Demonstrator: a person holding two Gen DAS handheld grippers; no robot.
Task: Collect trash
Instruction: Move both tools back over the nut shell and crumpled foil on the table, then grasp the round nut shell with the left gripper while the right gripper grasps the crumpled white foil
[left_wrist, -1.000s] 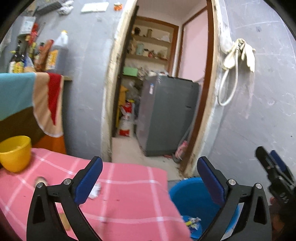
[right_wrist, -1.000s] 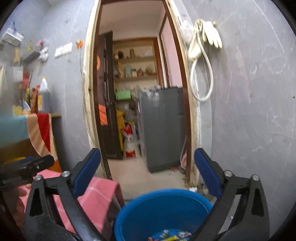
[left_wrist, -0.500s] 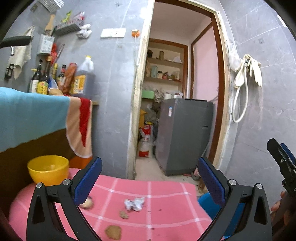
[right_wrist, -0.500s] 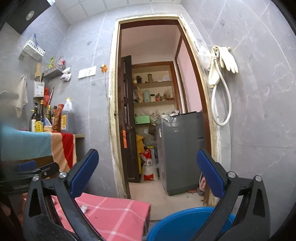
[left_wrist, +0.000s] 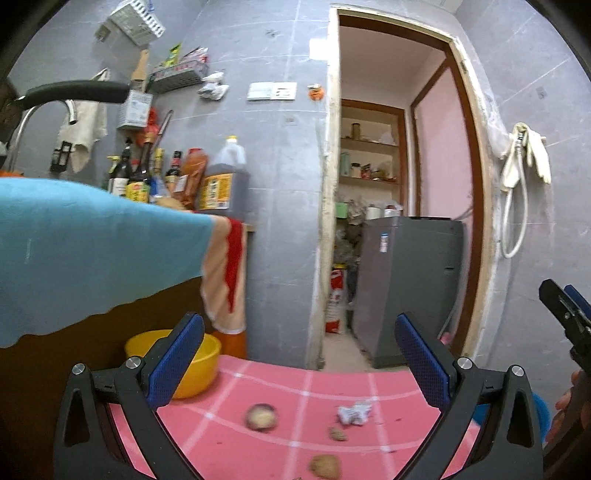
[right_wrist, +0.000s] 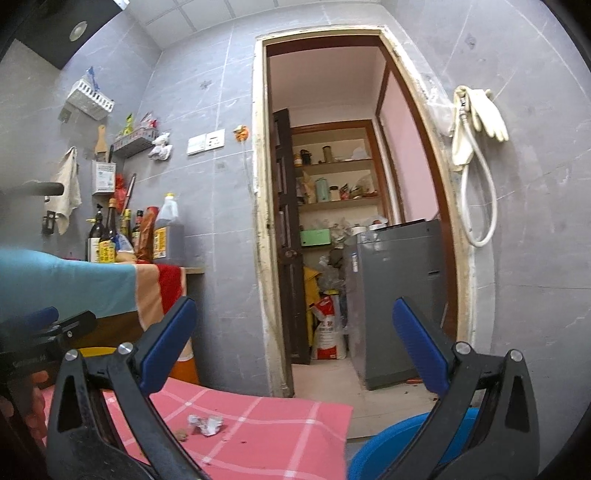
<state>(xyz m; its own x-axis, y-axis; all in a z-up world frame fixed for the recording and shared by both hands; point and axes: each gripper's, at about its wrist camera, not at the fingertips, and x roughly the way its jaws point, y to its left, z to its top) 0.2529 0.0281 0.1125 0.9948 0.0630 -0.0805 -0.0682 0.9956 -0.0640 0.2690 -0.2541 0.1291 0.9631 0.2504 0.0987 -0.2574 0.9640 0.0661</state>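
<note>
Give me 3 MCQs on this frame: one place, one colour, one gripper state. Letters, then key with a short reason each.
1. Where does the crumpled white paper scrap lie?
A. in the round yellow plastic bowl
B. on the pink checked tablecloth
C. on the floor by the doorway

2. What colour is the plastic bin beside the table?
A. green
B. red
C. blue

3. How does the left gripper stand?
A. open, holding nothing
B. shut on the paper scrap
C. shut on the bowl

Key: B, it rests on the cloth, clear of the bowl; C, its rim shows blue; A, its pads stand wide apart with only background between them.
</note>
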